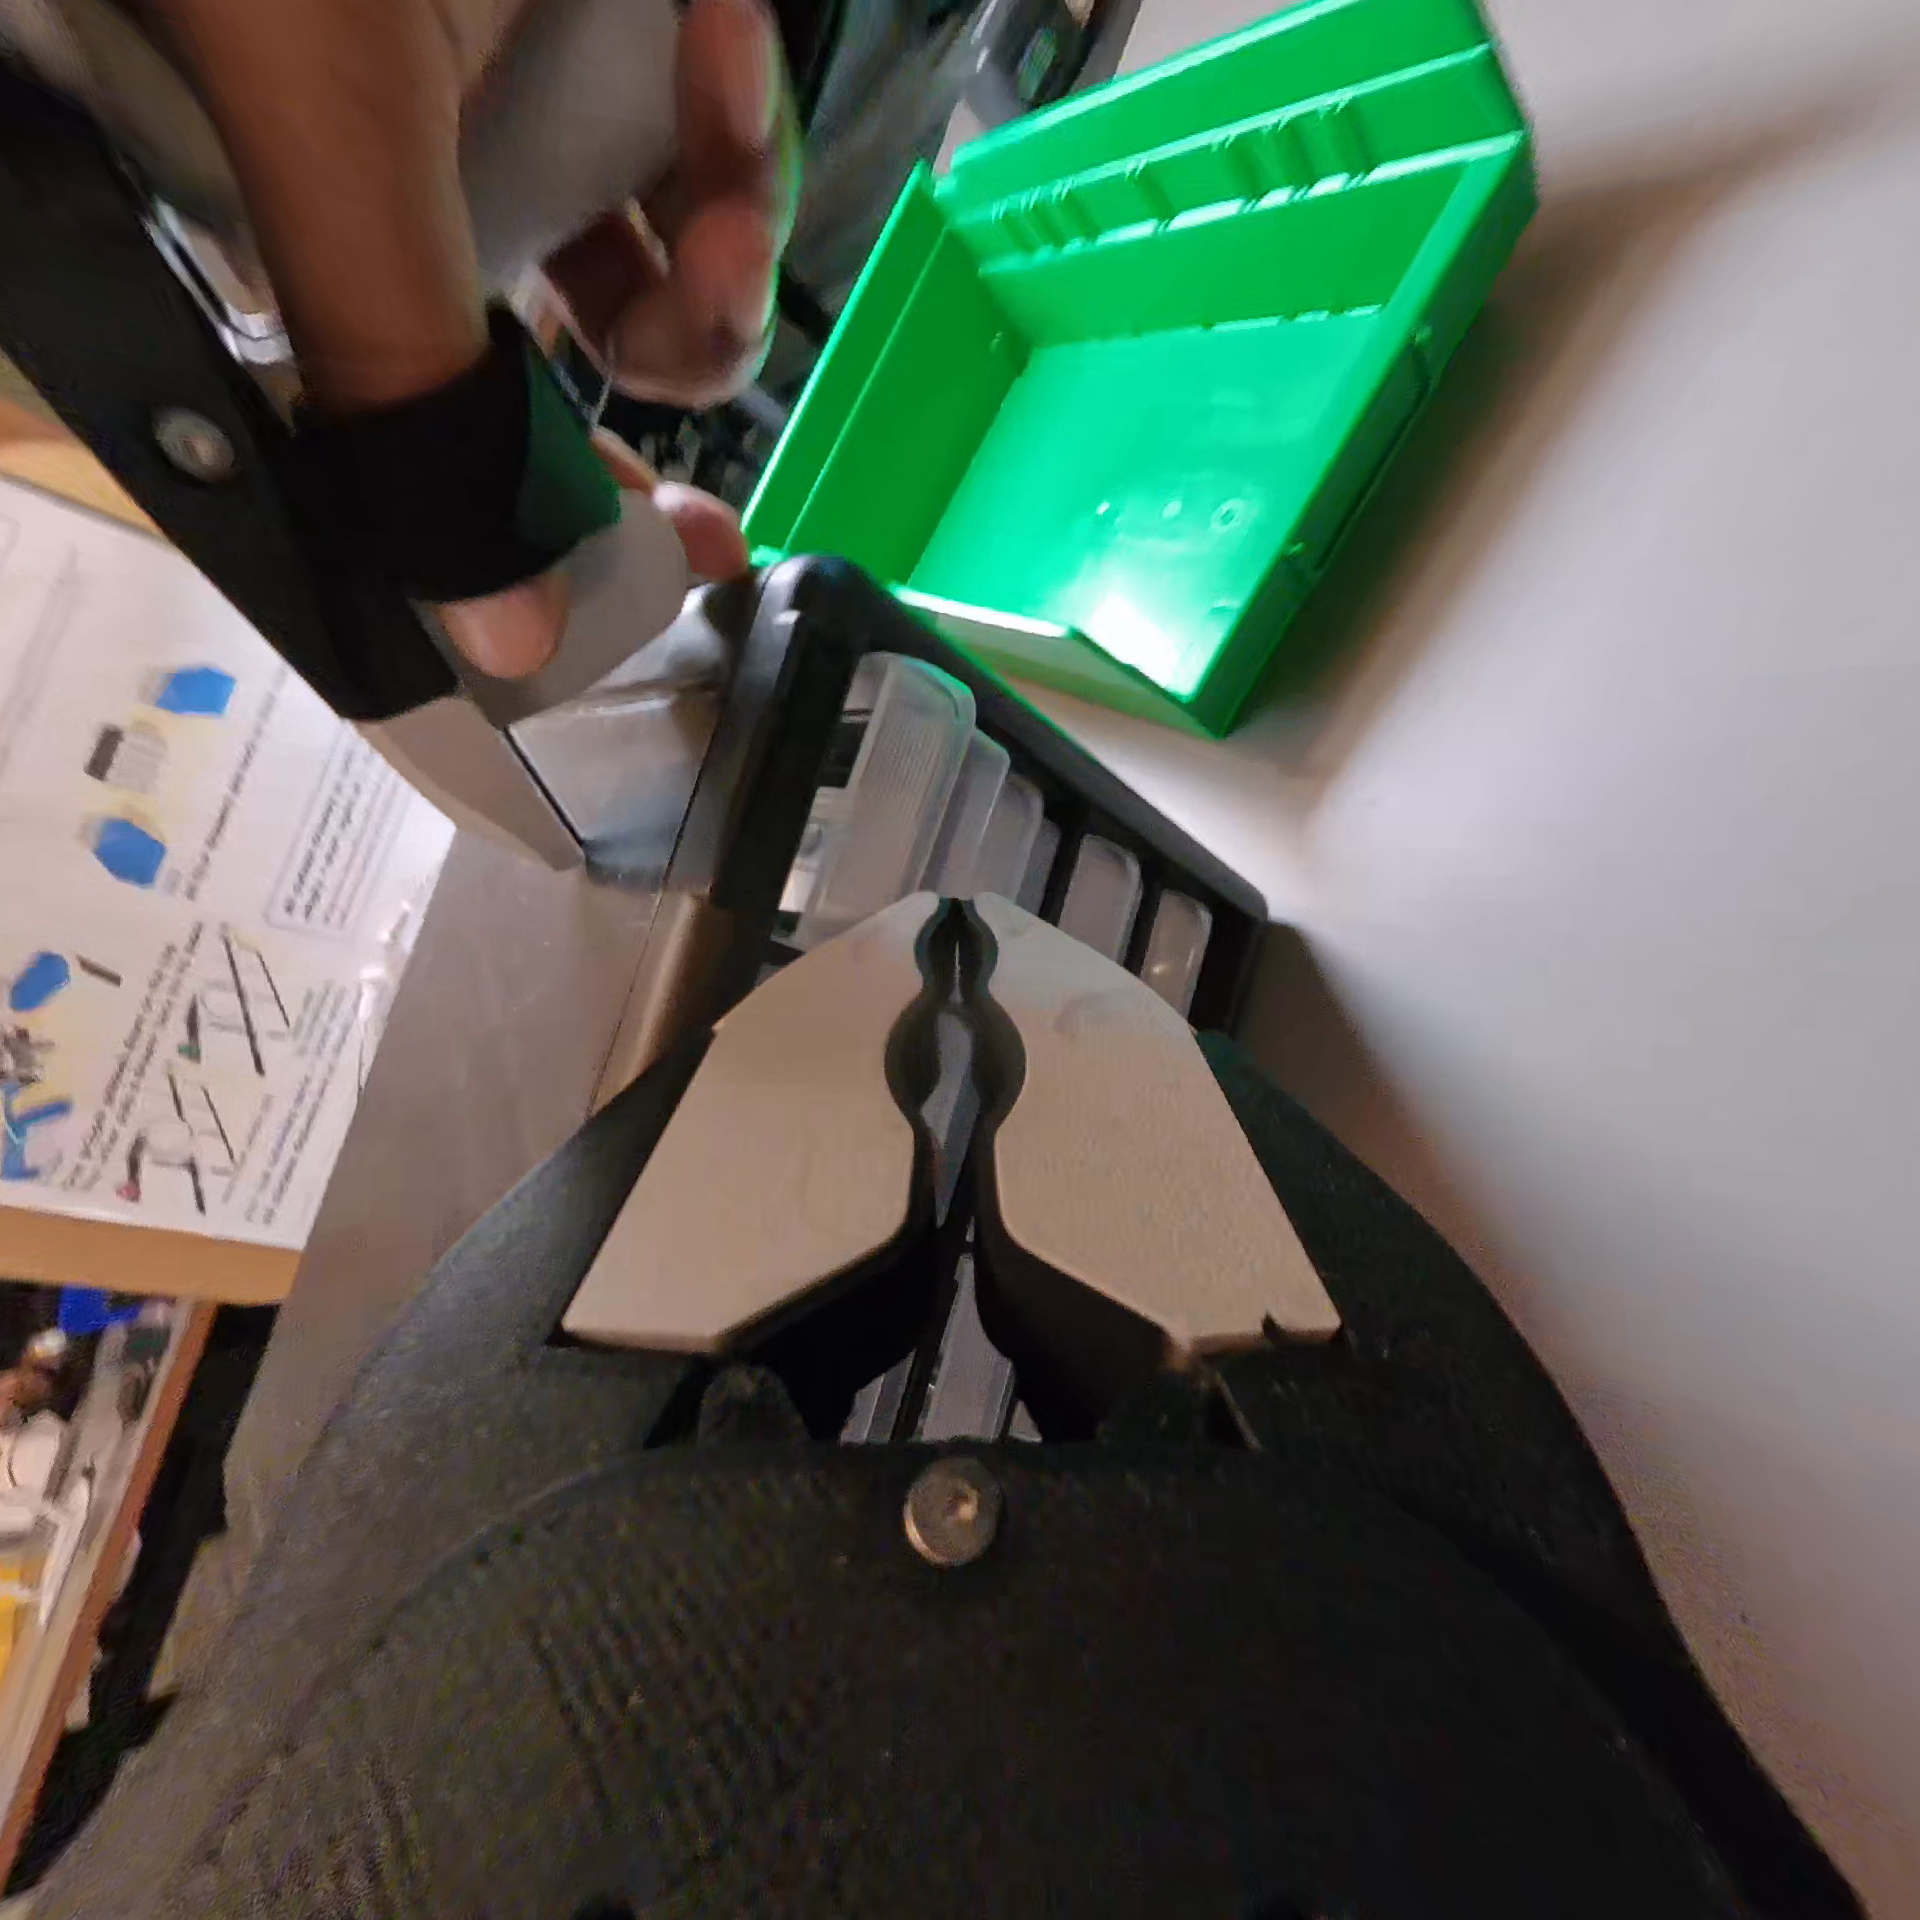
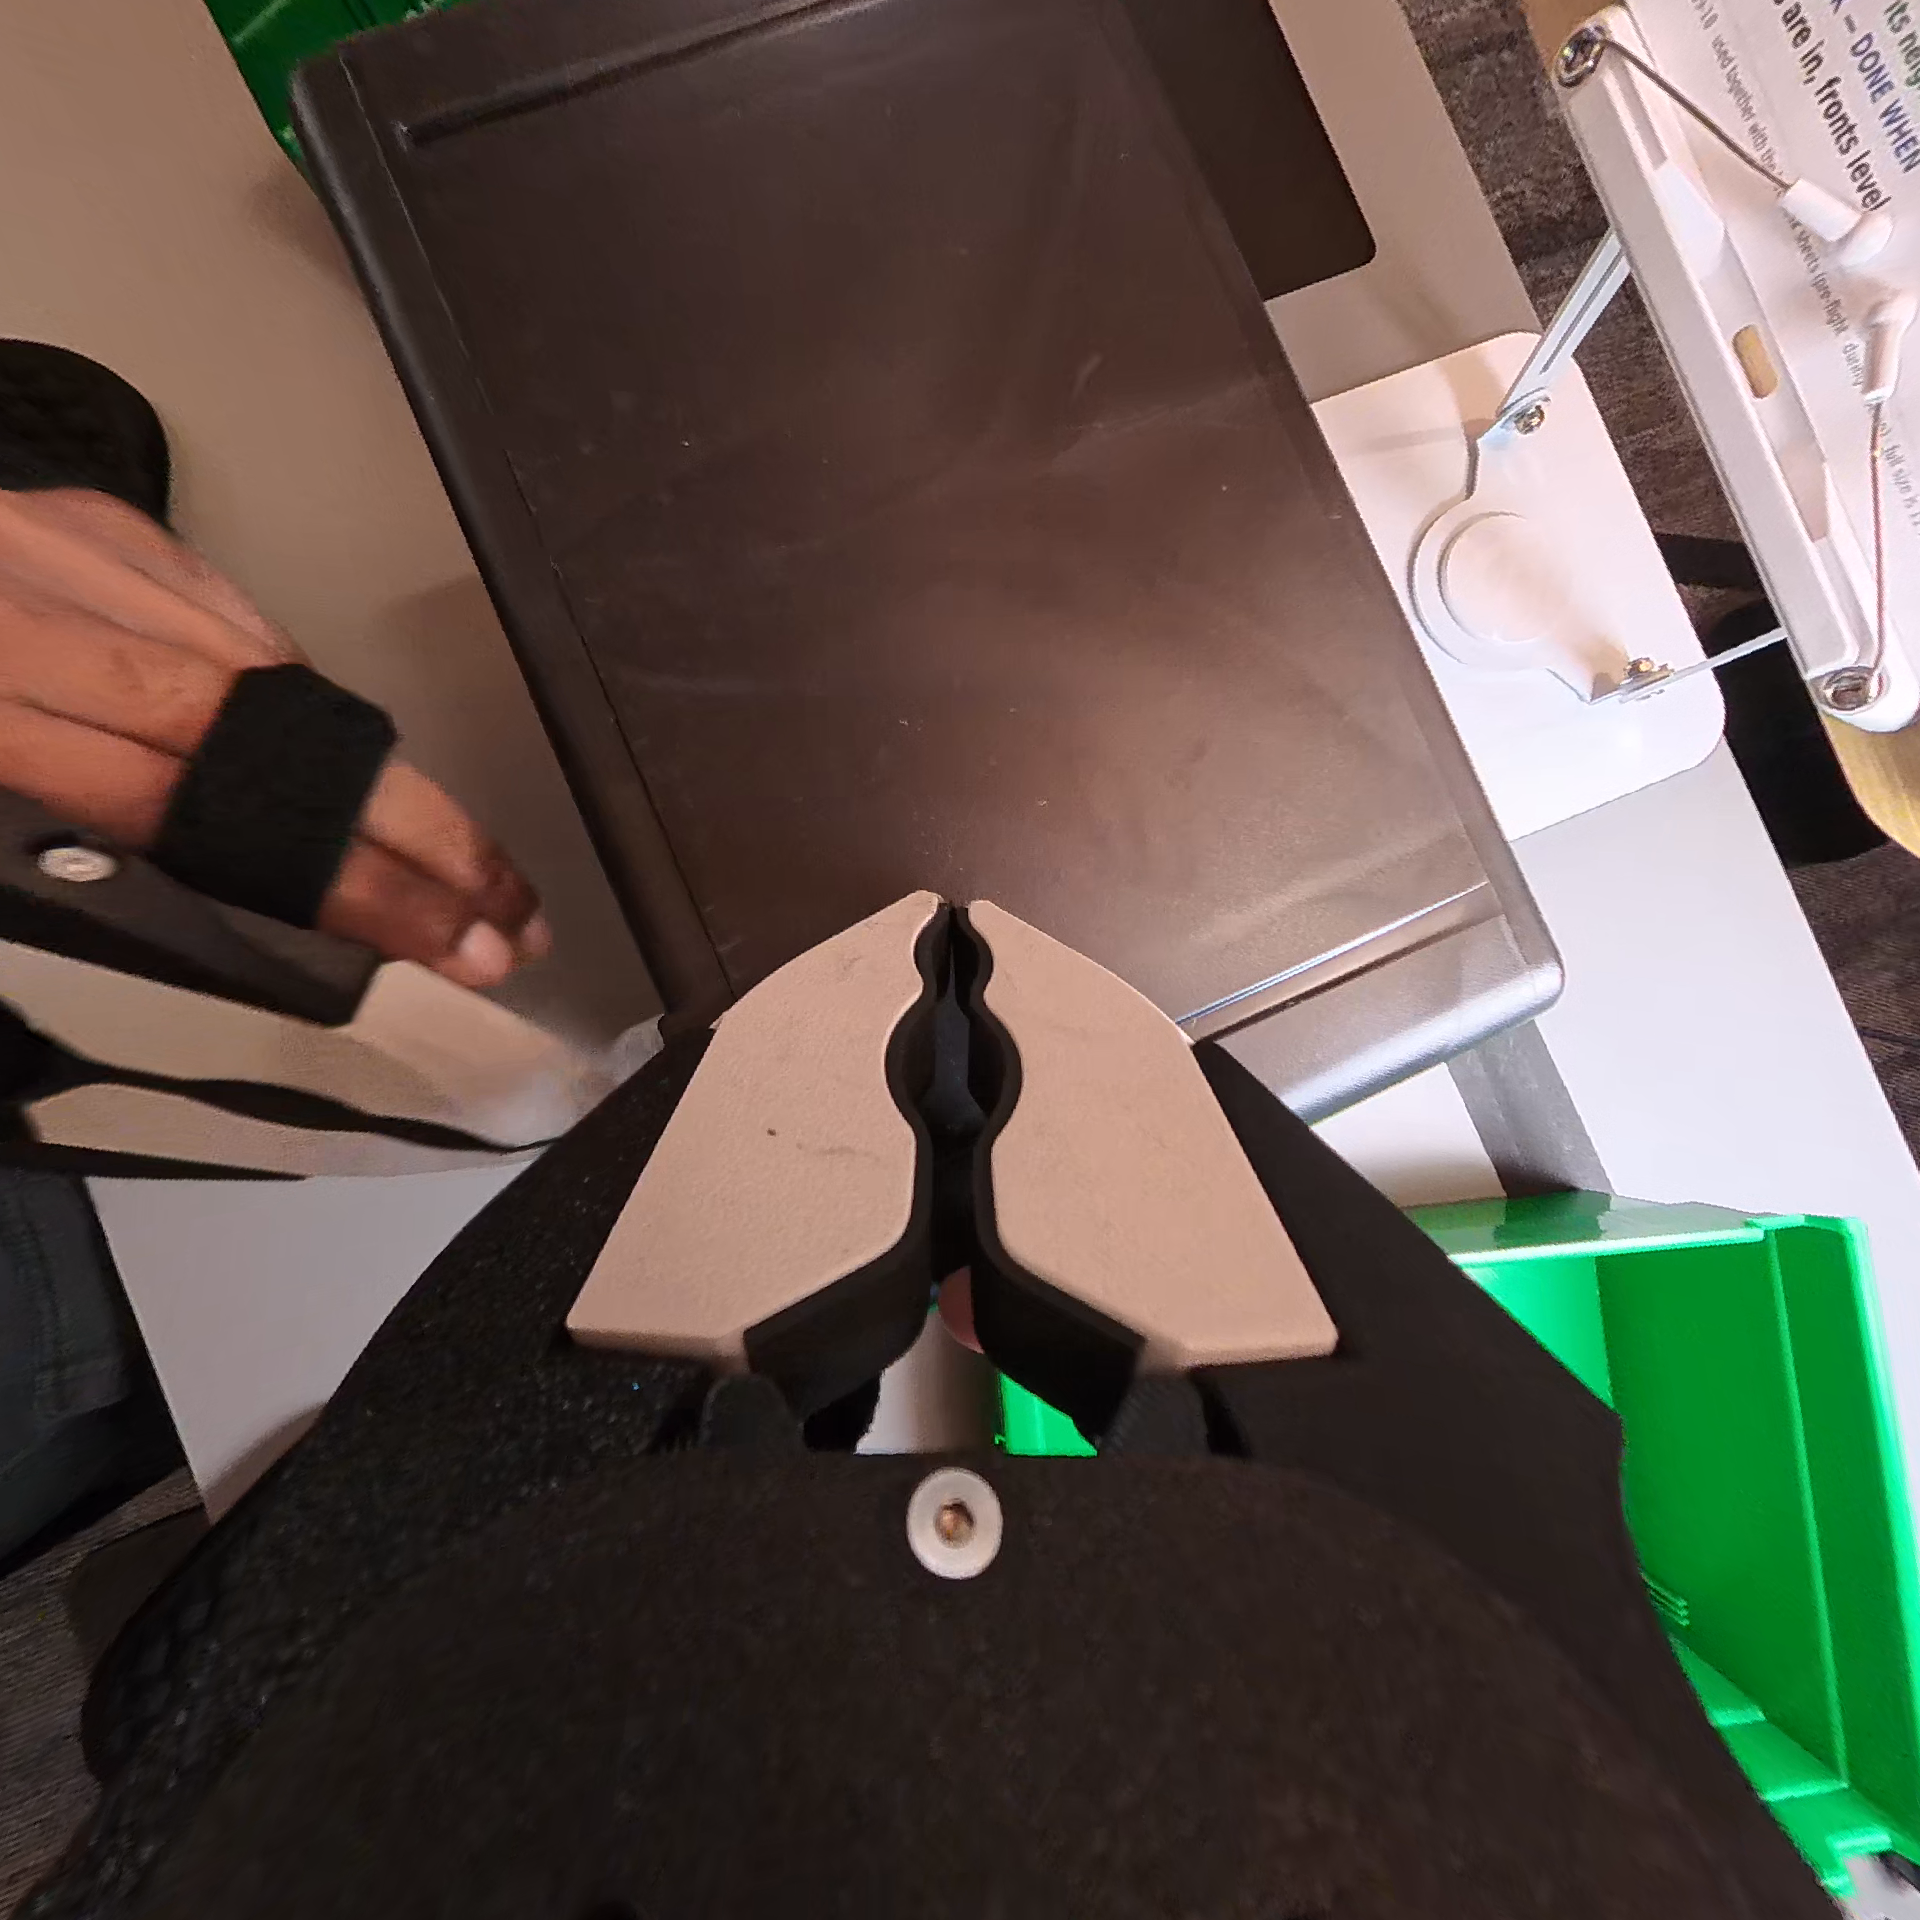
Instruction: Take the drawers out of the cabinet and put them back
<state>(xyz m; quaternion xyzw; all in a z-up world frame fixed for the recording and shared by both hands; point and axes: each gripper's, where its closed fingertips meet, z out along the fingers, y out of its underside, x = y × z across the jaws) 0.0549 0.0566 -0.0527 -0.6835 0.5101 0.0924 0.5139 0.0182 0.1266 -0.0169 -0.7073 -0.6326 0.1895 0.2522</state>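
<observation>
The black cabinet (image 1: 774, 748) lies on the white table, and its row of clear drawers (image 1: 1103, 883) faces my left gripper. My left gripper (image 1: 954, 920) is shut, with its tips right at the drawer fronts. I cannot tell whether a drawer lip is pinched between them. In the right wrist view, my right gripper (image 2: 951, 914) is shut with its tips resting on the near edge of the cabinet's flat dark top (image 2: 935, 520). The right gripper's grey fingers (image 1: 499, 748) also show in the left wrist view, pressed on the cabinet. A hand (image 2: 156, 675) holds the left gripper at the cabinet's front.
An open green bin (image 1: 1143, 436) sits on the table beyond the cabinet and also shows in the right wrist view (image 2: 1714, 1455). A white document stand (image 2: 1507, 582) with a printed sheet stands to the cabinet's right. An illustrated instruction sheet (image 1: 177, 935) is at the left.
</observation>
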